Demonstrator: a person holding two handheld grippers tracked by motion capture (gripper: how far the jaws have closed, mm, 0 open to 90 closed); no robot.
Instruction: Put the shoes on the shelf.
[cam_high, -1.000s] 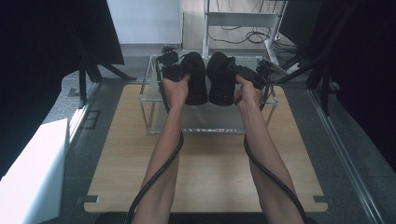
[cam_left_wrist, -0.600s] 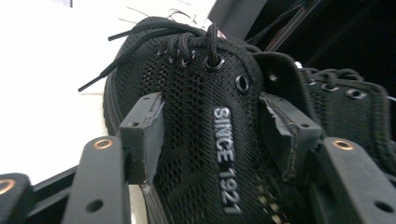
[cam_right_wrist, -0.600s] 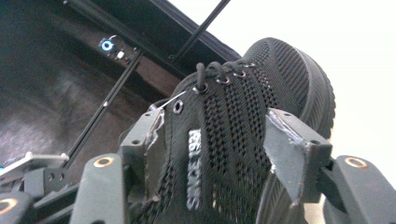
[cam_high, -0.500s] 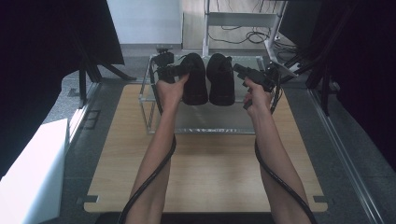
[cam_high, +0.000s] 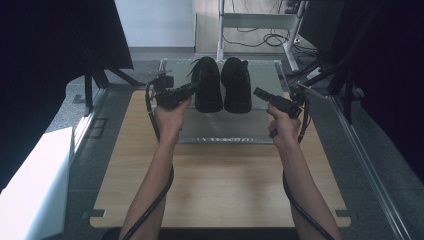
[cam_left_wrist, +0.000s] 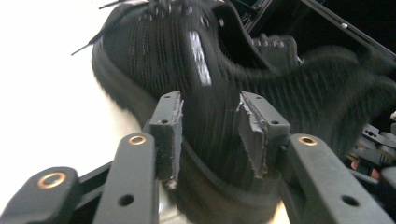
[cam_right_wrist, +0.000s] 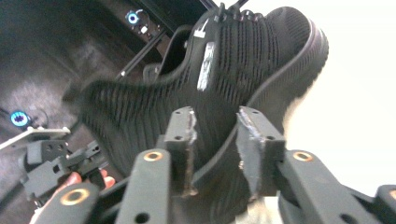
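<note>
Nearest, along the near edge of the light wooden bench (cam_high: 220, 185), two bare forearms reaching forward, a black cable trailing under each; further in, just short of the bench's far edge, left hand (cam_high: 170, 117) and right hand (cam_high: 282, 125), each wrapped round a black two-jaw gripper.

Beyond the hands, a pale, metal-framed raised shelf (cam_high: 220, 130) across the middle of the far edge; on its far half, a pair of black knitted lace-up shoes, left shoe (cam_high: 207, 85) and right shoe (cam_high: 236, 85), side by side, touching or nearly so, lengthwise near to far, soles flat on the shelf.

Left gripper (cam_high: 192, 89) aimed inward at the outer flank of the left shoe, tips right at it; in the left gripper view, jaws partly open, having just been closing, with the shoe's ribbed side (cam_left_wrist: 187, 70) close ahead in the gap but not pinched by the pads (cam_left_wrist: 168, 130); hard to tell whether grazing it.

Right gripper (cam_high: 257, 92) aimed inward likewise, just beside the right shoe with a sliver of shelf between; in the right gripper view, jaws partly open, also just closing, sole and knit side (cam_right_wrist: 233, 60) straight ahead, pads (cam_right_wrist: 252, 149) holding nothing.

By the look of it, placing done: both shoes resting squarely on the shelf as a neat pair, neither gripped; probably left only to draw both grippers clear, or, should more straightening be wanted, to close on the flanks afresh.
</note>
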